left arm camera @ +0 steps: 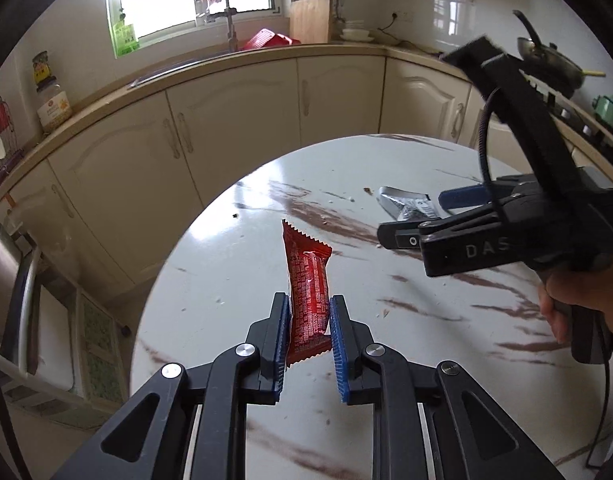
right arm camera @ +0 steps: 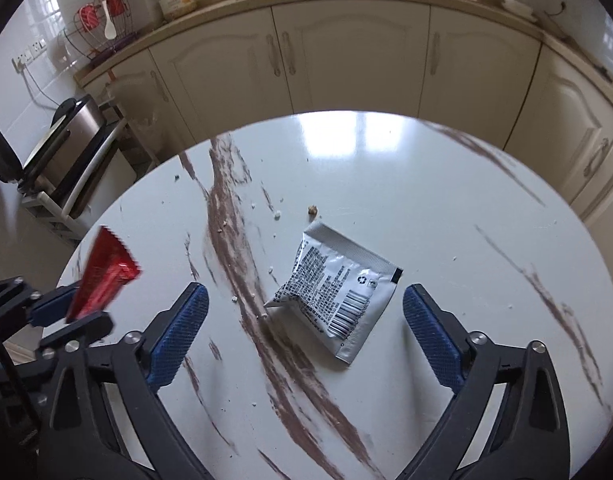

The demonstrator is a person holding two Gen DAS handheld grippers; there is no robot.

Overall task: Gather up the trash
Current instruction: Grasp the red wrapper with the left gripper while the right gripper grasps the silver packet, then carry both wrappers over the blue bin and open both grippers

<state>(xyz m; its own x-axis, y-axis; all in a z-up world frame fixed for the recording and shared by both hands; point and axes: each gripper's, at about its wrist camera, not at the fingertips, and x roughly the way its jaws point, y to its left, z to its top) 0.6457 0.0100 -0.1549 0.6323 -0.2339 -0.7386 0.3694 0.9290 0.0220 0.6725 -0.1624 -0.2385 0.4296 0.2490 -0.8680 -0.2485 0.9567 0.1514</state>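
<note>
My left gripper [left arm camera: 309, 334] pinches the red wrapper [left arm camera: 308, 296] in its fingers, lifted off the counter [left arm camera: 226, 280]. My right gripper [right arm camera: 306, 332], fingers spread wide, hovers around the silver sachet [right arm camera: 338, 284] lying mid-counter, not yet grasped. Crumbs remain too.

left tongs [left arm camera: 308, 312] pinching red wrapper [left arm camera: 306, 292], above marbled table [left arm camera: 226, 264]

Glossy marbled table [right arm camera: 386, 168], foil wrapper [right arm camera: 338, 284]
</note>
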